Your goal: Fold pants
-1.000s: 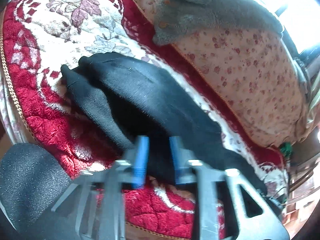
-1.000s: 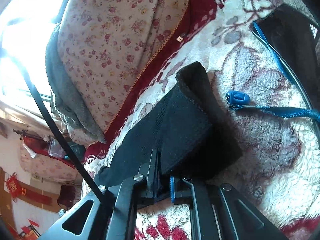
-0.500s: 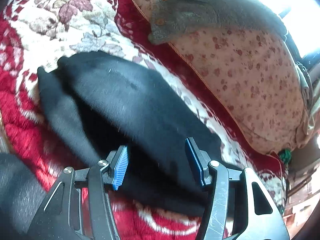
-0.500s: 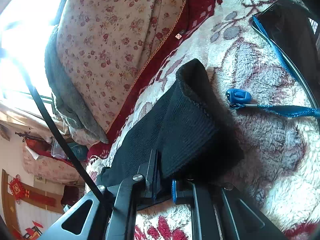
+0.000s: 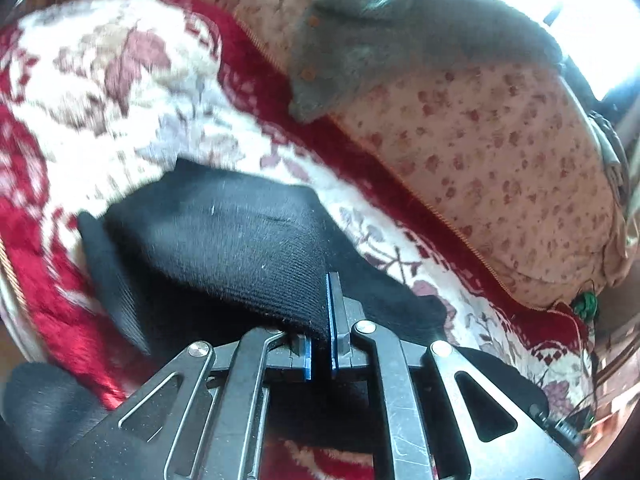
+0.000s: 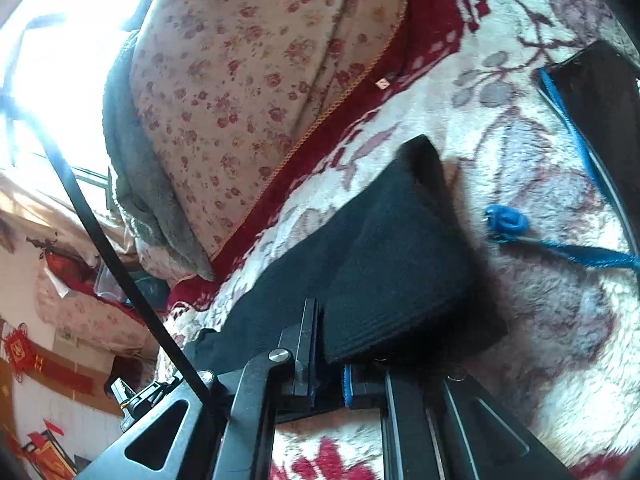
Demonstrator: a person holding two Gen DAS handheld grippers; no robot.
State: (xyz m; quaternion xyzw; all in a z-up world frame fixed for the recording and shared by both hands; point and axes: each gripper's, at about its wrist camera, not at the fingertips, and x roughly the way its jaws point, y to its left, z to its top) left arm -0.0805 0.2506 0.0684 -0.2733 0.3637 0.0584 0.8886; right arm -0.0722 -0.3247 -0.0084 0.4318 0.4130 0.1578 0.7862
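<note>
A: What is changing on the left?
B: The left claw (image 5: 319, 344), gaping half a second ago, is now clenching the pants (image 5: 240, 248).
A: And the right?
B: The right claw (image 6: 332, 364) is still gripping the pants' other edge on the blanket (image 6: 560, 320); both are lifting to fold.

left wrist view only. left gripper (image 5: 319, 344): blue-padded fingers (image 5: 331, 320) closed together on a fold of the black pants (image 5: 240, 248), cloth pinched between the pads. the gripped layer rises off the blanket (image 5: 132, 120) and slopes down toward its left edge; a second dark layer lies under it, showing as a ribbed edge at the lower left. more black cloth runs to the right beside the gripper. blanket is plush, cream with floral pattern and red border. along its far edge a floral-print cushion (image 5: 500, 140), with a grey fleece garment (image 5: 380, 36) draped over its top. image blurred at left.
</note>
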